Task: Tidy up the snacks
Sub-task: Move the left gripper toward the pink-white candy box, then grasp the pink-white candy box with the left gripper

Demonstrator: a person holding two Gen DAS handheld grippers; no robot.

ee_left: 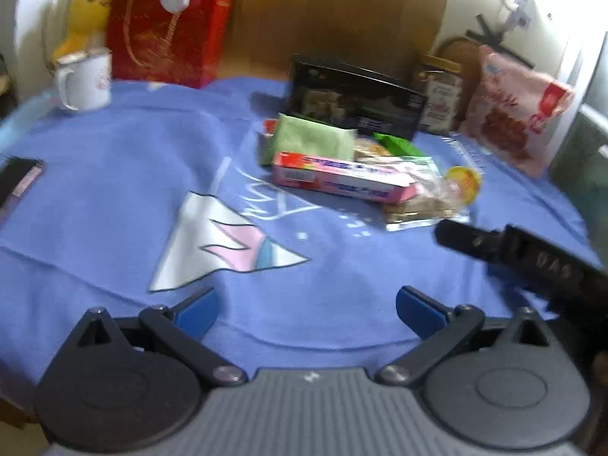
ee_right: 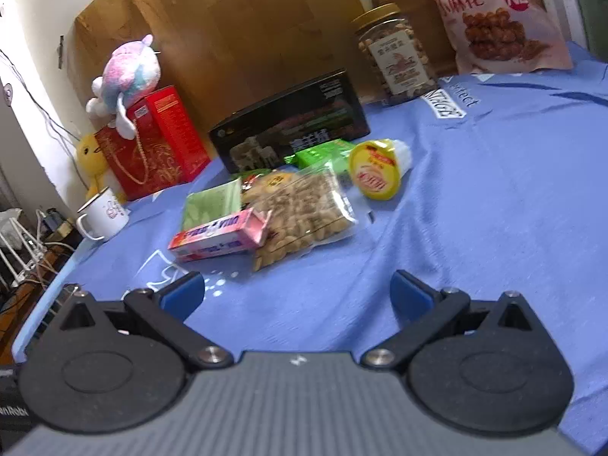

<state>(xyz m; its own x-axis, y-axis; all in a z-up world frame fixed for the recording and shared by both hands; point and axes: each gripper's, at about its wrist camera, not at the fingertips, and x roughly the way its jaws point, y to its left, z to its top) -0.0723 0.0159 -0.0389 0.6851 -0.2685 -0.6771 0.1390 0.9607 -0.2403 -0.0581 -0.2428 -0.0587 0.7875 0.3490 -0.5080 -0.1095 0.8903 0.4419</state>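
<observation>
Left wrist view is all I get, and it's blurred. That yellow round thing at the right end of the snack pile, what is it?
Observer: A small cup lying on its side, yellow foil lid facing the right wrist camera, beside the clear bag of nuts.
Operator: The tall thing behind the black box?
Observer: A clear jar with a gold lid, full of nuts, standing upright.
Operator: Right claw, I only see a dark bar. Holding anything?
Observer: No. The right claw is open, only blue cloth between its fingers, short of the pile.
</observation>
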